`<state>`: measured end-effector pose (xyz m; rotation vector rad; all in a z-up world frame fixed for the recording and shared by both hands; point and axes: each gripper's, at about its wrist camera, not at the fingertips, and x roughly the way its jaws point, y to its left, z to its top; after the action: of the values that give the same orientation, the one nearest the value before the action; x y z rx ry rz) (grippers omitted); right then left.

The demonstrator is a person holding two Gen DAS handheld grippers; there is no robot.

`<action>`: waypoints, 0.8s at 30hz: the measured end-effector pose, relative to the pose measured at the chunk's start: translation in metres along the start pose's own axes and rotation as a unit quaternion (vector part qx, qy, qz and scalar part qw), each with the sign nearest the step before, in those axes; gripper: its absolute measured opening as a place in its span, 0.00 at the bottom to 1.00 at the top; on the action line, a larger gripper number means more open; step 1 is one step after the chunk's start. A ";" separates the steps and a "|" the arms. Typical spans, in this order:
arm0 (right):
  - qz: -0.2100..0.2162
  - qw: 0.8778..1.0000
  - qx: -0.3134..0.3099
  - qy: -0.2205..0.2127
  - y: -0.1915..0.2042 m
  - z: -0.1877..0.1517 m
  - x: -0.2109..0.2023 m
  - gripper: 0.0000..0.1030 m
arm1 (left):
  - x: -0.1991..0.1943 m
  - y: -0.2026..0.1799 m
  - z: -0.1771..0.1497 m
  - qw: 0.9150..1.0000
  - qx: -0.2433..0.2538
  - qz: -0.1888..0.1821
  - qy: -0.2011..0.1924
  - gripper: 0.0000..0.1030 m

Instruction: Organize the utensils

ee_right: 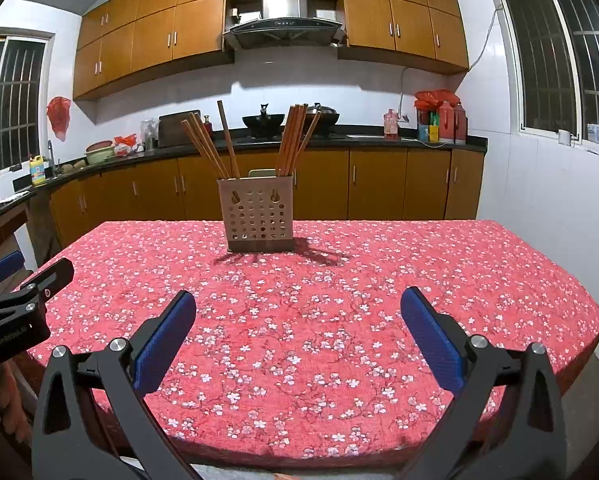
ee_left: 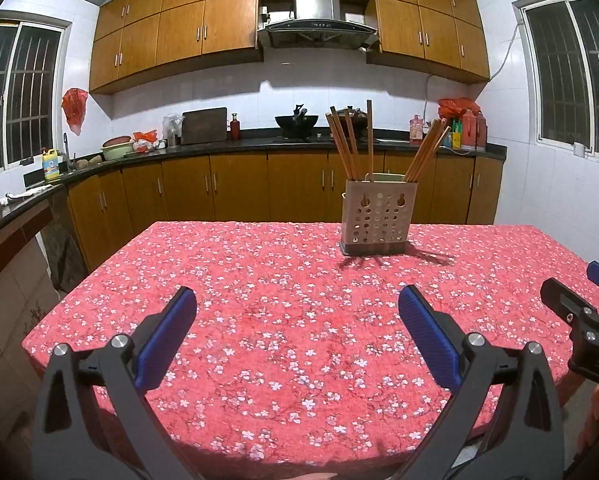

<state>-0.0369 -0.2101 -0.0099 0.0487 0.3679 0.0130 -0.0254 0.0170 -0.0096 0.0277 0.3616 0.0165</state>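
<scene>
A beige perforated utensil holder [ee_left: 376,217] stands near the far edge of the table; it also shows in the right wrist view [ee_right: 258,218]. Several brown wooden chopsticks [ee_left: 345,142] stand in it, fanned to both sides, and show in the right wrist view too [ee_right: 291,136]. My left gripper [ee_left: 297,304] is open and empty, low over the near part of the table. My right gripper [ee_right: 298,306] is open and empty, beside the left one. Each gripper's edge shows in the other's view: the right gripper [ee_left: 579,308], the left gripper [ee_right: 27,284].
The table carries a red flowered cloth [ee_left: 283,304], seen also from the right [ee_right: 379,280]. Behind it runs a black kitchen counter [ee_left: 219,146] with a wok [ee_left: 296,122], bottles and bags, over wooden cabinets. Windows flank both walls.
</scene>
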 end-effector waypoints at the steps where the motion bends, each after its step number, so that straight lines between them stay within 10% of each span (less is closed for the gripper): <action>1: 0.000 1.000 0.000 0.000 0.000 0.000 0.000 0.98 | 0.000 0.000 0.000 1.000 0.000 0.000 0.000 0.96; 24: -0.001 1.000 0.002 0.001 0.000 0.000 0.000 0.98 | 0.001 -0.003 -0.001 1.000 0.001 -0.003 0.002 0.96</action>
<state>-0.0372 -0.2105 -0.0102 0.0532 0.3694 0.0109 -0.0246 0.0144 -0.0111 0.0283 0.3659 0.0100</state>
